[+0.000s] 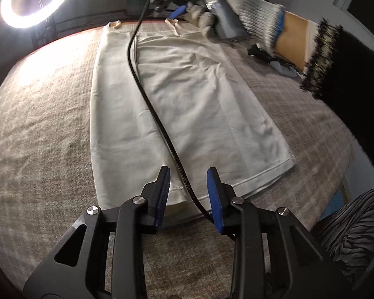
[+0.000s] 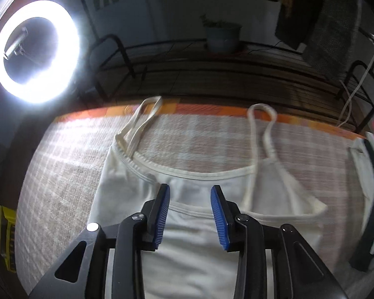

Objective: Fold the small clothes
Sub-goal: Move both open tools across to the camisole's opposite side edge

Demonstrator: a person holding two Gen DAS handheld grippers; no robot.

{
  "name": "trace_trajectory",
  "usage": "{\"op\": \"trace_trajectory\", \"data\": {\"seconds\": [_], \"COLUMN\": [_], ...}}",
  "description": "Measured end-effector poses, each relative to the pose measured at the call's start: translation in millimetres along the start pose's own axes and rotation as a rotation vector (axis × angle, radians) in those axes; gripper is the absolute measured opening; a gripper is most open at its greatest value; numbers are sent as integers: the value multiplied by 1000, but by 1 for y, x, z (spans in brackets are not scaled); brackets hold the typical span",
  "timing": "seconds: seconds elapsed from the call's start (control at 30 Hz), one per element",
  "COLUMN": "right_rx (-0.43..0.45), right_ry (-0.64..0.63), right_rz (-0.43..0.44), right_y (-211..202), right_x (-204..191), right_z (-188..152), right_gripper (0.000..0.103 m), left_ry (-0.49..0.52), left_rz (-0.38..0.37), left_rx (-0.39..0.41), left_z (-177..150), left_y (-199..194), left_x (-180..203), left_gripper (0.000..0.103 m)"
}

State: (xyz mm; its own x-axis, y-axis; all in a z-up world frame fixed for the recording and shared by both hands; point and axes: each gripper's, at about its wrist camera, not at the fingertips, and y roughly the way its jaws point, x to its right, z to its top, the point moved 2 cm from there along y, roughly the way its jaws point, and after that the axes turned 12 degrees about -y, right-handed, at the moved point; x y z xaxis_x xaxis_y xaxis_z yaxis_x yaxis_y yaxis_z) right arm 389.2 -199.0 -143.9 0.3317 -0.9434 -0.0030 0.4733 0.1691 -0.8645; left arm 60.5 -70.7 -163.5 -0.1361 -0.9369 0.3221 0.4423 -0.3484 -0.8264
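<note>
where plaid blanket (image 1: 49,124) lies, ribbed camisole (image 1: 187,104)

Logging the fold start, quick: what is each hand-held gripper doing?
Left hand-held gripper: open, empty, at the camisole hem.
Right hand-held gripper: open, empty, over its neckline.

A lit ring light (image 2: 36,51) glows at the upper left. A checked blanket (image 1: 42,124) covers the table, its orange edge (image 2: 207,109) showing at the far side. Beyond stands a potted plant (image 2: 222,35), and what may be a dark slatted bench (image 2: 236,74).
</note>
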Motion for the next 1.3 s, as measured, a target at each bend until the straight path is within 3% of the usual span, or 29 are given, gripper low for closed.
{"op": "trace_trajectory", "data": {"seconds": [0.13, 0.5, 0.73, 0.8, 0.97, 1.13, 1.3], "right_rx": [46, 137, 216, 249, 310, 254, 232], "right_ry": [35, 161, 252, 278, 285, 249, 252], "right_rz": [-62, -197, -251, -231, -79, 98, 110], "right_y": [-47, -151, -195, -201, -192, -159, -138], "right_x": [35, 124, 165, 176, 186, 180, 180], "right_z": [-23, -100, -149, -160, -180, -175, -167], "right_gripper": [44, 45, 45, 45, 47, 47, 47], "left_ry": [22, 104, 126, 115, 101, 156, 246], "left_rz": [11, -13, -36, -44, -37, -25, -14], "left_rx": [39, 128, 149, 152, 135, 79, 11], "left_z": [-1, -1, 2, 3, 1, -8, -25], "left_y": [-13, -35, -30, -25, 3, 40, 68], "left_x": [8, 50, 72, 75, 84, 105, 129], "left_gripper": [36, 37, 37, 37, 37, 36, 37]}}
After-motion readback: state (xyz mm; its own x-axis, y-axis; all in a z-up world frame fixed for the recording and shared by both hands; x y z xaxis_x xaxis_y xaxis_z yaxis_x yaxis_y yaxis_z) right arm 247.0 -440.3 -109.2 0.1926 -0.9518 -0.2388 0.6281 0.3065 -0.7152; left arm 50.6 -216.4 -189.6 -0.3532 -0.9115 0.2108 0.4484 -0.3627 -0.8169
